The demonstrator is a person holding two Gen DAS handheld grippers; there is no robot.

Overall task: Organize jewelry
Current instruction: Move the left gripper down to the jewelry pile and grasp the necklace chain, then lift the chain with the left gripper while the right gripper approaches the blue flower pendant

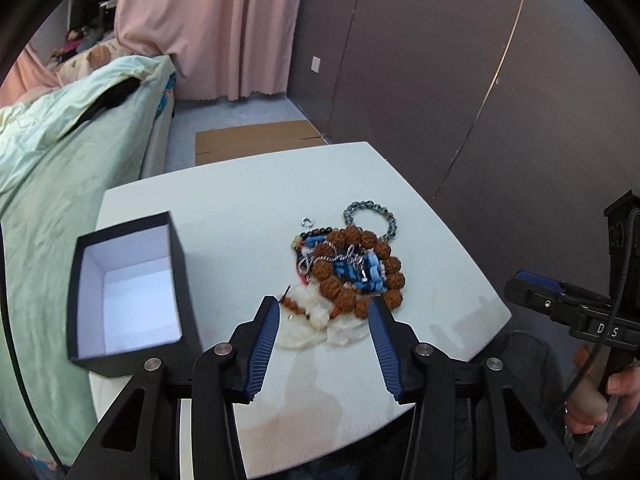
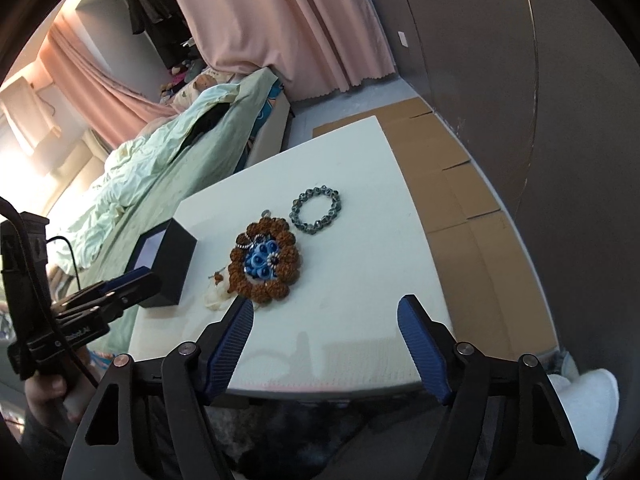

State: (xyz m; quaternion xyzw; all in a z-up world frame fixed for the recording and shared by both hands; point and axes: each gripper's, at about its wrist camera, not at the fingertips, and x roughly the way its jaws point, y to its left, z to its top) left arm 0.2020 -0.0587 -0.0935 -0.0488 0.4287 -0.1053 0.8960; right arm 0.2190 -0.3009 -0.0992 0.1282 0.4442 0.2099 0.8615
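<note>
A white table (image 1: 248,208) is shown bearing a heap of jewelry, taken here as the landmark. The heap is made up of a ring of large brown beads (image 1: 352,268) laid around blue beads (image 1: 360,274) and silver chain; pale shell-like pieces (image 1: 308,330) lie at its near edge. A grey-blue bead bracelet (image 2: 316,211) is seen just beyond the heap, touching or nearly touching the brown ring. A small silver ring (image 1: 307,222) lies just beside the heap's far left edge. A black box (image 1: 128,292) with a white lining stands open-topped to the left of the heap, apart from it.

The left gripper (image 1: 325,312) is held over the near edge of the heap with its jaws parted and nothing clamped; whether the tips touch the shell pieces cannot be told. The right gripper (image 2: 326,312) is held nearer than the heap and to its right, jaws wide apart and empty. Each handle is held by a hand (image 2: 48,394).
</note>
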